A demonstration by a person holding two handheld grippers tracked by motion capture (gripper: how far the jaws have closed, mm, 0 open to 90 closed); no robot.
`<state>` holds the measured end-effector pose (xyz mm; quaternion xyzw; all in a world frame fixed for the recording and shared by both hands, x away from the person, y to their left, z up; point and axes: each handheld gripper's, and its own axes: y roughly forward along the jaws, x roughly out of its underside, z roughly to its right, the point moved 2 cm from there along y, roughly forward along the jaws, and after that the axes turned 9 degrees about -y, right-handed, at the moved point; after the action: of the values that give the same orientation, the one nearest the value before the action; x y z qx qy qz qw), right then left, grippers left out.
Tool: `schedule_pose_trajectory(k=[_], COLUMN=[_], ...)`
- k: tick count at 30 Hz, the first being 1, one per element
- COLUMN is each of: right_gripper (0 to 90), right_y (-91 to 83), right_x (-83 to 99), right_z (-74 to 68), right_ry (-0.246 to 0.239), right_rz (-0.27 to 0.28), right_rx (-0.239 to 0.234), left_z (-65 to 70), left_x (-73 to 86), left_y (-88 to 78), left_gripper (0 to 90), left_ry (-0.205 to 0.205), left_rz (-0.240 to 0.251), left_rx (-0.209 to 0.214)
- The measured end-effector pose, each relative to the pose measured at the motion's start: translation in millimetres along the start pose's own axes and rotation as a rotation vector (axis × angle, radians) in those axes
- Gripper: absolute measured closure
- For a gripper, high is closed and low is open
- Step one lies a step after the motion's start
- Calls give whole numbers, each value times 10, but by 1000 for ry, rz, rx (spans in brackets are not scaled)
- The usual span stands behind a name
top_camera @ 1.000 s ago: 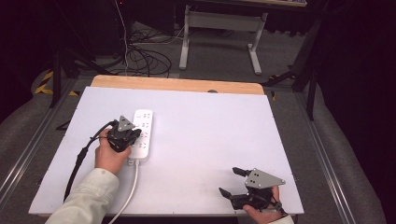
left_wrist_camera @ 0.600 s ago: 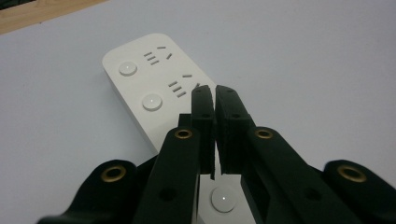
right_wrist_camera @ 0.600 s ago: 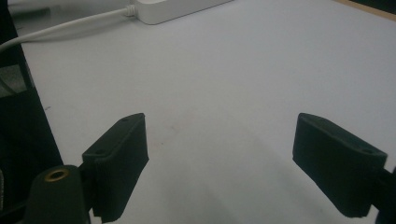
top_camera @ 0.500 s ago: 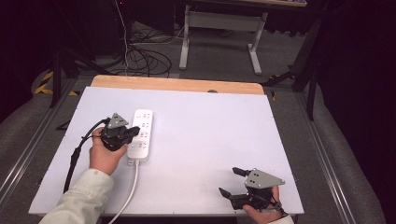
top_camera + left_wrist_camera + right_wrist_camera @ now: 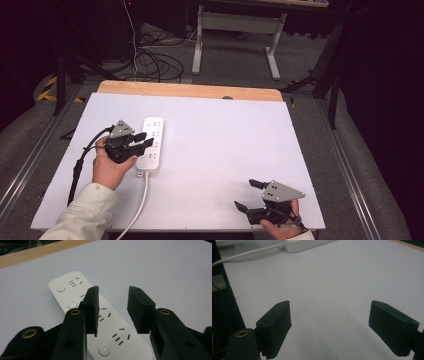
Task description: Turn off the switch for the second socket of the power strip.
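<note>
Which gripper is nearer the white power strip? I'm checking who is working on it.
Left. The left gripper hovers right over the power strip, jaws open with nothing between them. The right gripper sits far off near the table's front edge.

Your left claw [image 5: 142,139] has risen off the white power strip [image 5: 152,145] and now hangs just above it rather than pressed down against its top face. Its jaws, closed a second ago, have just been opening and now stand partly apart with nothing between them. Your left hand [image 5: 109,167] has drawn slightly back toward the near edge of the bench [image 5: 225,150].
</note>
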<state>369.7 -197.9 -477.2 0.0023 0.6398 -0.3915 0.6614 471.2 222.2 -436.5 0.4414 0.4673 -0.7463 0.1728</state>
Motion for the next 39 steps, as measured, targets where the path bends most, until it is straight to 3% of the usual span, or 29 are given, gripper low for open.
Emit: schedule_pose_trajectory(k=[4,16,20,25,30,39], right_gripper=[188,187,187,187,187,187], right_y=[-4,-7,-7,-5,-5,-4], right_x=[-1,-2,-1,-3,-4,-6], right_z=[0,-1,0,-6,-9,-11], right_ry=[1,1,1,2,1,2], right_rz=[0,1,1,4,2,3], right_rx=[2,2,1,1,0,1], left_z=[49,196,220,272,269,220], left_x=[-30,-103,-80,-12,104,343], left_y=[-86,-432,-536,-677,-770,-902], left_gripper=[570,400,361,319,311,236], left_ry=[36,23,52,57,43,77], left_rz=[6,69,67,66,41,89], left_rx=[6,81,89,112,99,96])
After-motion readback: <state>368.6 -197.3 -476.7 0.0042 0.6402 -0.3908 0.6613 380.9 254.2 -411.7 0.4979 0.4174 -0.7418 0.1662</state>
